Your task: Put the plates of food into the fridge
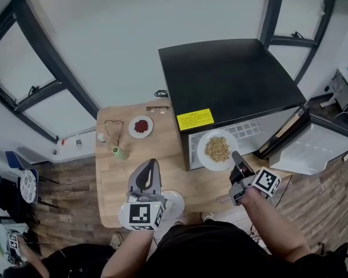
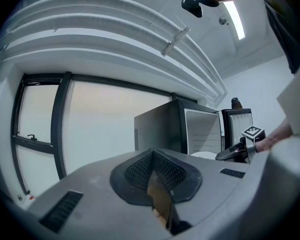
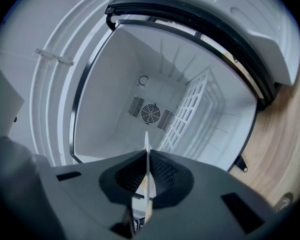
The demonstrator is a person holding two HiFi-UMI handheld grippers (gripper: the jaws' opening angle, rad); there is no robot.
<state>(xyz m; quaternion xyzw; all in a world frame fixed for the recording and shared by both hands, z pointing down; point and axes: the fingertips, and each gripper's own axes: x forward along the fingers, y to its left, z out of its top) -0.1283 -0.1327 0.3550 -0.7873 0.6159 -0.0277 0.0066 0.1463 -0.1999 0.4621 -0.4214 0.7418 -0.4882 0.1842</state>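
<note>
Jaws on the left gripper (image 1: 152, 167) are sitting drawn together, with only a thin tan sliver showing between them. I am taking that sliver for the pale wooden surface (image 1: 113, 184) below, and I am seeing nothing gripped there. Just right of that gripper a plain white plate (image 1: 174, 200) is lying on the surface, partly hidden, so I cannot tell whether it is carrying food. Further back a small white plate of red food (image 1: 131, 126) is waiting, well apart from both grippers.

Right of these, the black box-shaped fridge (image 1: 232, 77) is standing open. The round white plate of beige crumbly food (image 1: 202, 147) is hanging at its opening. The right gripper (image 1: 236, 158) is clamping this plate by its near rim, jaws nearly closed on the thin edge, which is showing edge-on between the pads. Ahead, the white cavity is gaping with a wire shelf (image 3: 192, 109) at its right side. The white fridge door (image 1: 310, 149) is swinging wide to the far right.

I am judging the plate stiff, breakable and smooth at the lip, so likely slippery. Held at one edge, its weight is levering against the pads, and the loose food is going to slide if it tips. I am favouring a hold well onto the rim, clear of the food, with the plate level.
</note>
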